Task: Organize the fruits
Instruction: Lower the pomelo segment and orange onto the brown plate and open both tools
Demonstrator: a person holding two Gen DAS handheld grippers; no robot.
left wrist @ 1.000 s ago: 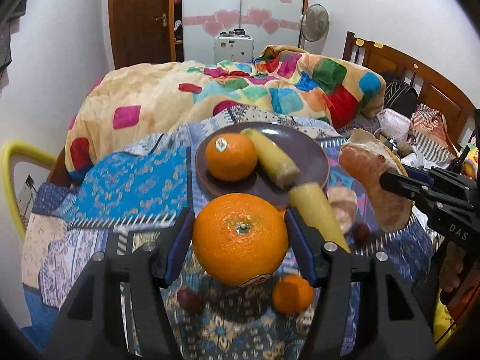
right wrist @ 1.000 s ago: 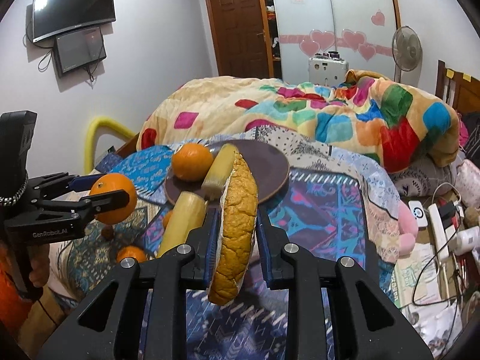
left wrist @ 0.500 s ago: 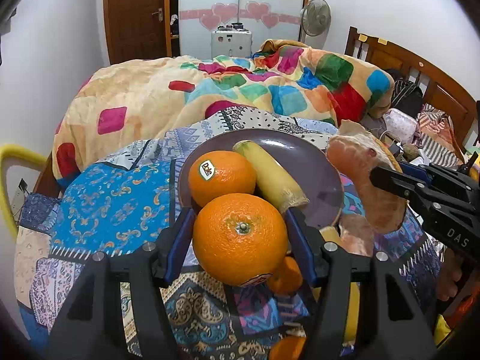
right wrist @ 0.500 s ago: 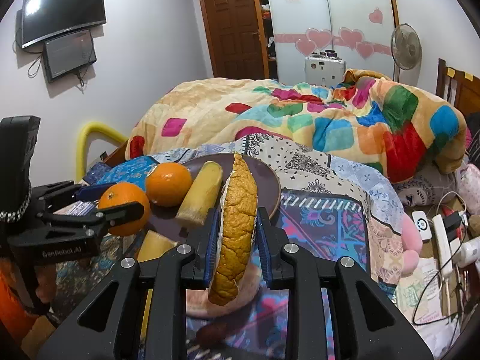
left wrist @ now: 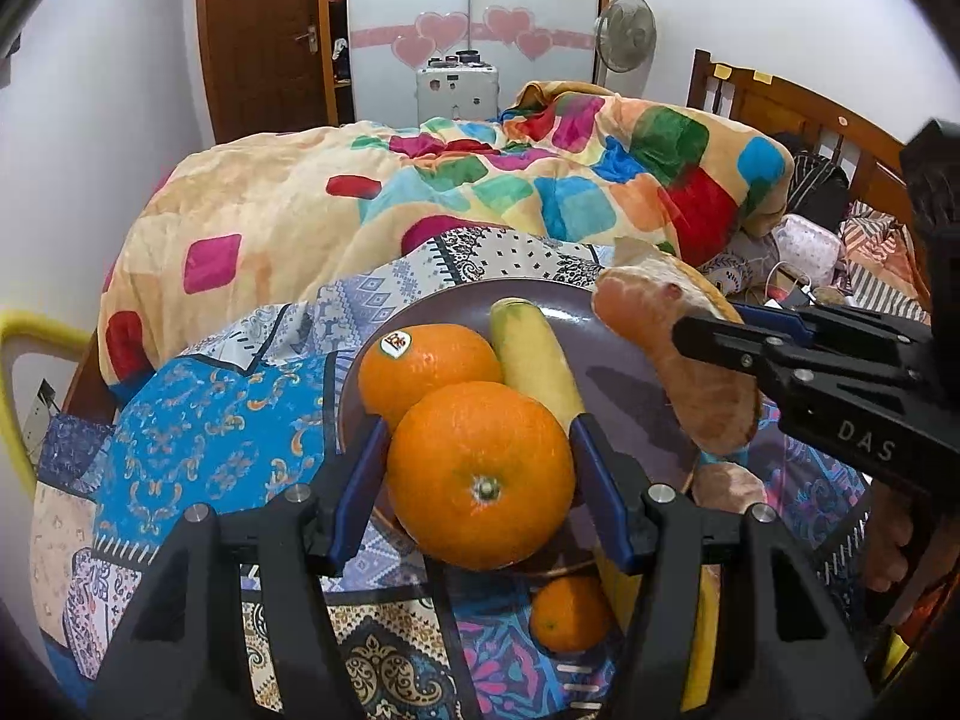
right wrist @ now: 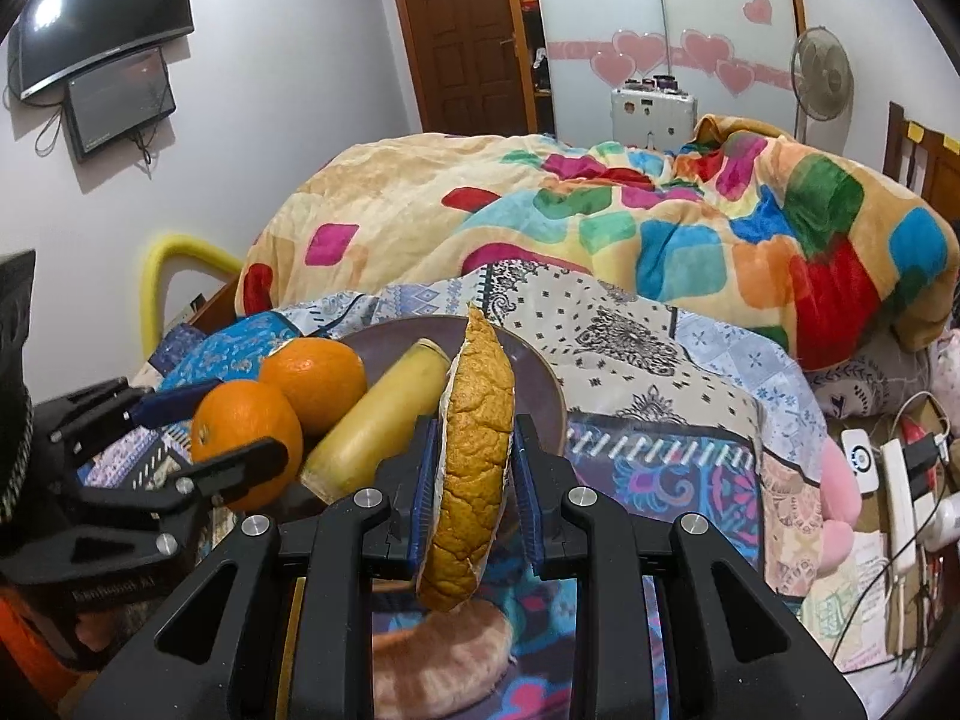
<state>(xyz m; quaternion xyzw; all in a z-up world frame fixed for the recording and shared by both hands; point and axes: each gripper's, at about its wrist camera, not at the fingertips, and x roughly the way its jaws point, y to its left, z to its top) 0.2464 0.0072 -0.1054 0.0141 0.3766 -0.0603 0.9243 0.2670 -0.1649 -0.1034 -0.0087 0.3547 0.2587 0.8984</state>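
Observation:
My left gripper (left wrist: 480, 480) is shut on a large orange (left wrist: 480, 474), held over the near rim of the brown plate (left wrist: 630, 372). The plate holds a stickered orange (left wrist: 426, 366) and a banana piece (left wrist: 534, 354). My right gripper (right wrist: 471, 468) is shut on a pomelo wedge (right wrist: 474, 462), held on edge at the plate's right side; the wedge also shows in the left wrist view (left wrist: 684, 360). The left gripper and its orange (right wrist: 246, 444) show at left in the right wrist view.
On the patterned cloth (left wrist: 210, 432) near me lie a small orange (left wrist: 570, 612), another banana piece (left wrist: 702, 630) and a second pomelo wedge (right wrist: 444, 654). A colourful quilt (left wrist: 480, 192) is heaped behind the plate. A yellow padded bar (left wrist: 18, 384) is left; cables and clutter (right wrist: 900, 480) are right.
Both grippers have moved forward toward the plate with their fruit. The large orange now hangs over the plate's near rim and the pomelo wedge is beside the plate's right edge.

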